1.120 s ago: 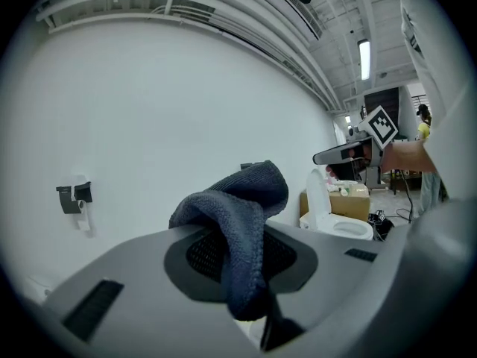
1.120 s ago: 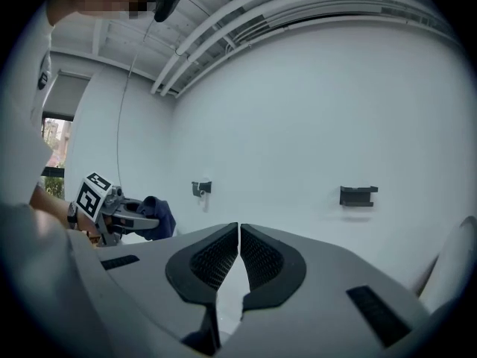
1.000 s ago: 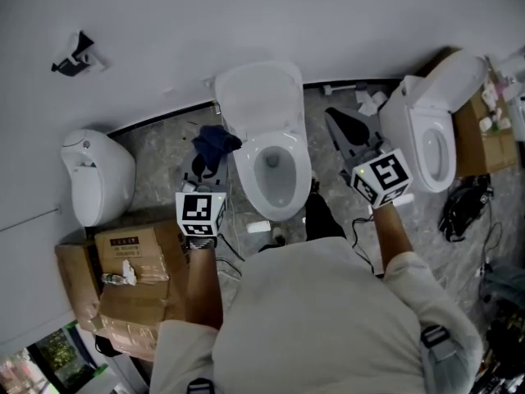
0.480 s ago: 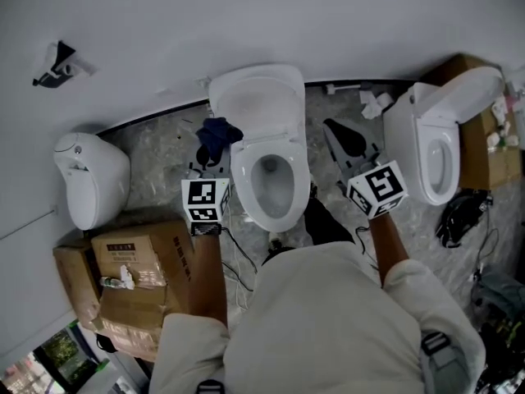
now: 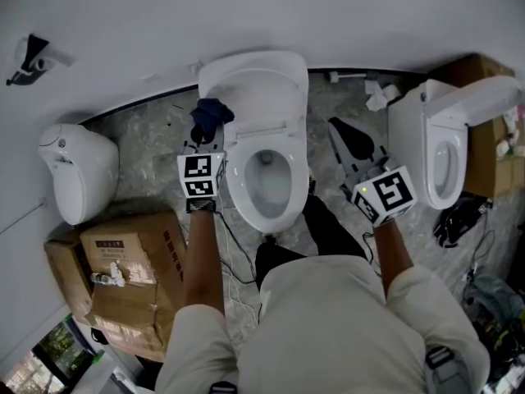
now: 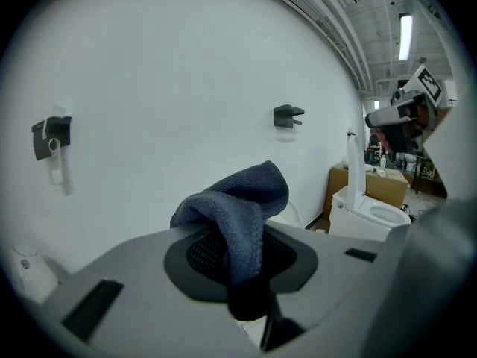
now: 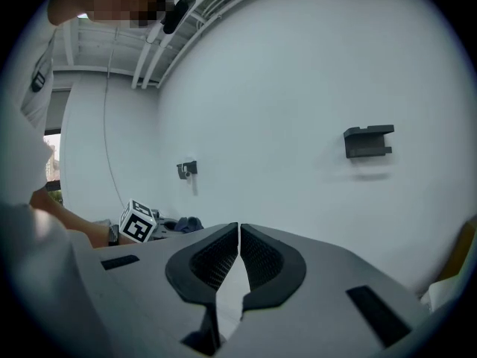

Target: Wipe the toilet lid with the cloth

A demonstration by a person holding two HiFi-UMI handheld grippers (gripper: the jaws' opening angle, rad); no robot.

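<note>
**A:** Who has the cloth point(image 5: 211, 115)?

**B:** The left gripper point(image 5: 205, 136). Its fingers point(image 6: 195, 253) are clamped on the dark blue cloth low down, and the loose bulk of it folds up and over past the tips.

**A:** And the right gripper point(image 5: 335, 128)?

**B:** Its fingers point(image 7: 216, 256) are pressed together with nothing between them. I'd say it has no part in the wipe for now.

**A:** Where does the toilet lid point(image 5: 254, 89) lie from the cloth-holding fingers?

**B:** Just to their right, and a touch ahead. It stands raised behind the bowl point(image 5: 262, 179), against the wall point(image 5: 164, 31). The cloth looks very near the lid's left edge. I can't tell whether it touches.

**A:** Which way does the lid run?

**B:** Its long axis goes from the hinge away toward the wall, roughly in line with the way the left fingers point. So I'd judge the move to be a short shift rightward onto the lid's face, then strokes along that length.

**A:** Which hand is nearer?

**B:** The left one, clearly. The right fingers sit beyond the bowl's far side, well apart from the lid.
</note>
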